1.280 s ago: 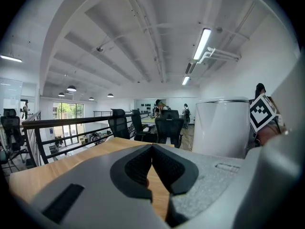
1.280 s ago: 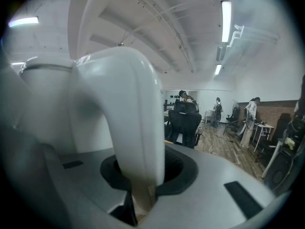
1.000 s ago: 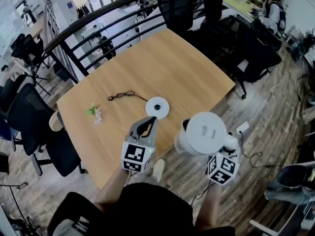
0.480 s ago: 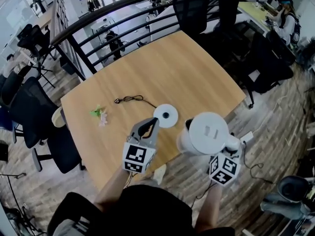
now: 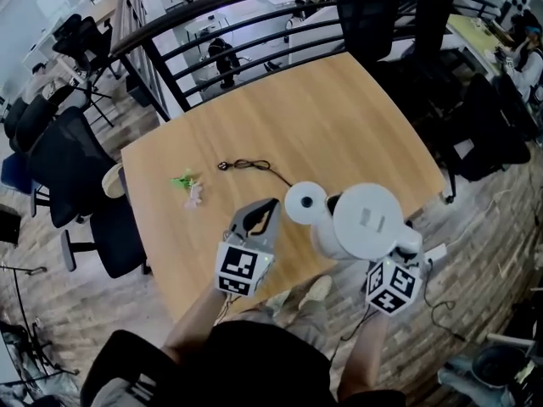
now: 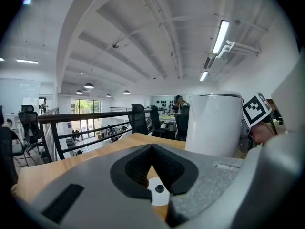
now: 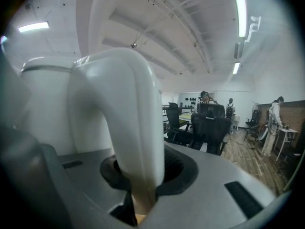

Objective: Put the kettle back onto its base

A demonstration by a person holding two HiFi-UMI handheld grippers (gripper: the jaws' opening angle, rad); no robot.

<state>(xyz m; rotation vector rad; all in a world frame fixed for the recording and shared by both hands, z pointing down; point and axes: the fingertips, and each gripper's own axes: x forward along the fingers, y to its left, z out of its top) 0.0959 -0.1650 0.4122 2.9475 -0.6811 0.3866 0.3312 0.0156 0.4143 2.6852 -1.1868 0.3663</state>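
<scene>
The kettle (image 5: 366,220) in the grey right gripper (image 5: 405,244) is white, as is the base (image 5: 305,203) just beside the grey left gripper (image 5: 270,205). Both carry black-and-white square-marker cubes. The table (image 5: 339,117) is pale wood-grain, and the cord (image 5: 250,165) beyond the left gripper is black.

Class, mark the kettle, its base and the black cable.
kettle (image 5: 366,219), head view, on its lid
base (image 5: 299,209), head view, on its white disc
cable (image 5: 242,164), head view, on its looped stretch

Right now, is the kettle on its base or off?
Off. The right gripper holds the kettle by its handle, beside the base, which lies bare on the table.
</scene>
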